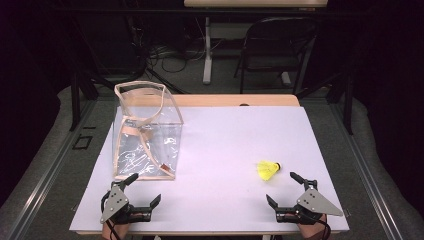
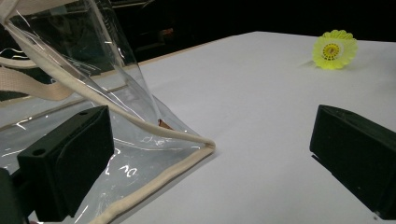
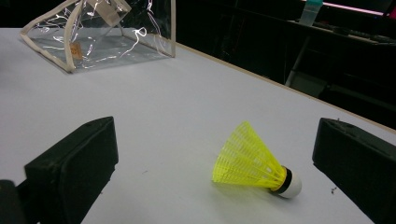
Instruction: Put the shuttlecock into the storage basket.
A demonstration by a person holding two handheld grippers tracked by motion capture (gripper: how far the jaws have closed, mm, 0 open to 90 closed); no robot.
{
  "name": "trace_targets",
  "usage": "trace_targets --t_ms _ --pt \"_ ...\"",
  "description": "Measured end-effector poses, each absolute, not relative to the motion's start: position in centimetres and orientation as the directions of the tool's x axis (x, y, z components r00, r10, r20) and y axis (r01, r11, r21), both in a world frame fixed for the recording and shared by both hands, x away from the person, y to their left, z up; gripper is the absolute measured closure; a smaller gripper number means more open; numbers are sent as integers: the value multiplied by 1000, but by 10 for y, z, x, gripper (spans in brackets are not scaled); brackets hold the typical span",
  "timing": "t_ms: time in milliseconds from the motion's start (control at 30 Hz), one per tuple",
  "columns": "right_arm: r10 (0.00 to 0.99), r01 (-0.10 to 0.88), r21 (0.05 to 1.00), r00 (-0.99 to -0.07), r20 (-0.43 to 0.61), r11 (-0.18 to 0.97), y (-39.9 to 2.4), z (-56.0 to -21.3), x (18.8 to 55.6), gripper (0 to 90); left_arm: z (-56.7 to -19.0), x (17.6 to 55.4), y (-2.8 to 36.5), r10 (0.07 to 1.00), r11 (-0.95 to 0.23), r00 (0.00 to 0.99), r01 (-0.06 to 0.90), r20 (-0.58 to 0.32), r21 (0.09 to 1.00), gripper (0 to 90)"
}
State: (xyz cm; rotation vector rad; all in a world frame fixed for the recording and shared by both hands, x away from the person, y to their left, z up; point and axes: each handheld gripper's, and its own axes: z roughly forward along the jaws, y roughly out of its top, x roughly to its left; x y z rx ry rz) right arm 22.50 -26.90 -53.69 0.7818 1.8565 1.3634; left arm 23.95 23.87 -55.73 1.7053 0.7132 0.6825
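A: We count one yellow shuttlecock (image 1: 268, 170) lying on its side on the white worktop (image 1: 220, 150), and one clear bag (image 1: 145, 132) standing far left.

B: We see the right gripper (image 1: 291, 190) near the shuttlecock and the left gripper (image 1: 145, 189) at the bag's corner, both spread wide and empty; the bag's contents are unclear.

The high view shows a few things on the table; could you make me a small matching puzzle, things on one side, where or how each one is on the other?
Things:
1. shuttlecock
2. clear bag
3. left gripper
4. chair

Place or state:
A. stands upright at the table's left side
B. lies on its side near the right gripper
C. on the floor beyond the table
D. open, close to the bag's near corner

Pairs: 1-B, 2-A, 3-D, 4-C
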Motion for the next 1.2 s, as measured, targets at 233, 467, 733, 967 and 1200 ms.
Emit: trace_targets --t_ms 233,467,733,967,1200 --pt "796 76 964 -582 -166 256 -270 -538 227 0 -558 241 236 755 -204 651 121 77 971 0" --pt "802 94 959 -573 -168 267 -269 -537 227 0 -558 243 234 746 -210 661 114 83 971 0" --pt "813 126 950 -557 -170 284 -266 -537 230 0 -557 242 233 740 -216 667 111 88 970 0" --pt "815 157 937 -550 -180 312 -258 -536 234 0 -558 242 234 740 -213 667 112 85 971 0" --pt "830 201 929 -534 -161 309 -257 -536 242 0 -557 243 233 738 -219 668 111 91 969 0"
